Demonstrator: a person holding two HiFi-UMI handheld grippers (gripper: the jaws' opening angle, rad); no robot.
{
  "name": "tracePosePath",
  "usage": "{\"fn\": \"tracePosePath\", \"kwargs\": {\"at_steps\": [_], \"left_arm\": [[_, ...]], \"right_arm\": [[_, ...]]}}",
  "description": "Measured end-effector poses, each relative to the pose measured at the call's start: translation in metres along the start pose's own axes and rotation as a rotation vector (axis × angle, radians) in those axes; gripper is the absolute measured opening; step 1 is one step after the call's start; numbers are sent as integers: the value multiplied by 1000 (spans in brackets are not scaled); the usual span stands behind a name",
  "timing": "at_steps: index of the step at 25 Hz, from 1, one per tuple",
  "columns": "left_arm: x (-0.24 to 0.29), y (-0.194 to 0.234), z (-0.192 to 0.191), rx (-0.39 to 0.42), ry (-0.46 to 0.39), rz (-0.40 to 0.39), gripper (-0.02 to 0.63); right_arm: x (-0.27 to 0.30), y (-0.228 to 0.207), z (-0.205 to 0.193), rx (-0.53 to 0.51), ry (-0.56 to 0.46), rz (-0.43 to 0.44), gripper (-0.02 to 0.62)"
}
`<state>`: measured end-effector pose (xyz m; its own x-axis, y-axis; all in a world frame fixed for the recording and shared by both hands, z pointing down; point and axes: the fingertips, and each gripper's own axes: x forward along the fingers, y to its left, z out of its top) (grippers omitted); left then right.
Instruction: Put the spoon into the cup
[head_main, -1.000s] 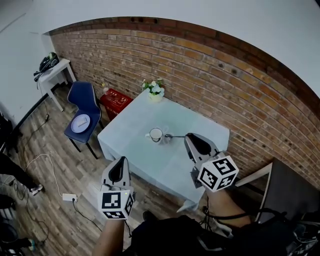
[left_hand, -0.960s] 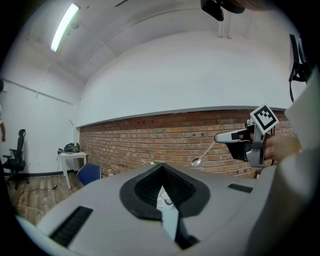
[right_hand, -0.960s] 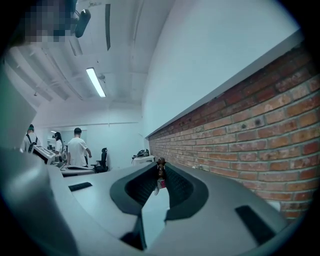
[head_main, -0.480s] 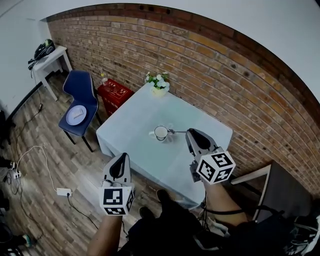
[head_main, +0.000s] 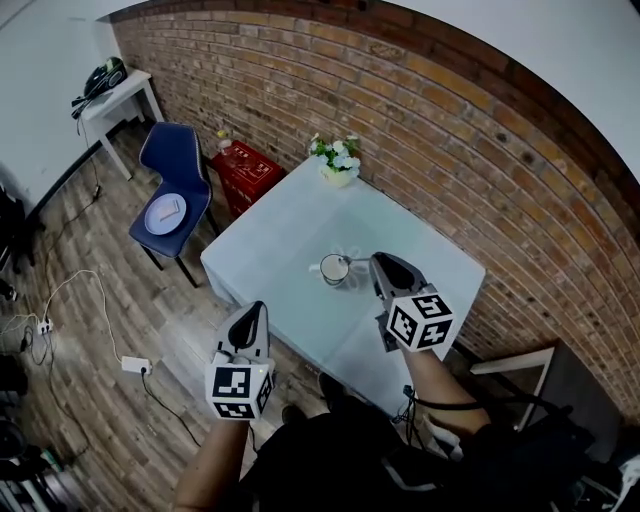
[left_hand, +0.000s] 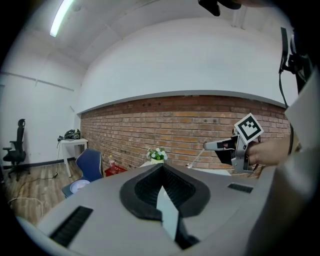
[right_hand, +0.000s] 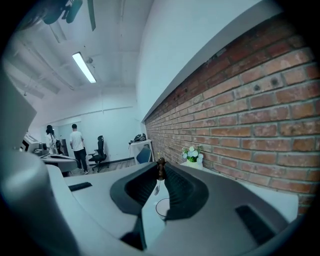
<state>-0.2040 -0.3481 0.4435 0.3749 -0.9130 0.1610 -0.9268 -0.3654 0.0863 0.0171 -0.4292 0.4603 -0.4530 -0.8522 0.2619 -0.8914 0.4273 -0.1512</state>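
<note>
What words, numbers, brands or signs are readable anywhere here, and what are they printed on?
No text can be read in any view.
Red box: pale print on its top, too small and blurred to read.
Cubes on the left tool and right tool: black-and-white square patterns only, no letters or numbers.

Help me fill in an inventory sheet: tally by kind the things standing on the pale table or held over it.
Cup: 1
Spoon, gripped in the right tongs above the cup: 1
Flower pot: 1
Total: 3
</note>
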Motion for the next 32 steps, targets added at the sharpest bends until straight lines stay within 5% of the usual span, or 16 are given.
{"fn": "tracePosePath", "kwargs": {"at_steps": [18,32], "left_arm": [[31,-2,-35,17,60,73,8],[18,-4,-50,5,111,122,8]], "right_arm": [[84,-34,-91,26,198,84,57],[109,-44,-131,46,287,66,57]]}}
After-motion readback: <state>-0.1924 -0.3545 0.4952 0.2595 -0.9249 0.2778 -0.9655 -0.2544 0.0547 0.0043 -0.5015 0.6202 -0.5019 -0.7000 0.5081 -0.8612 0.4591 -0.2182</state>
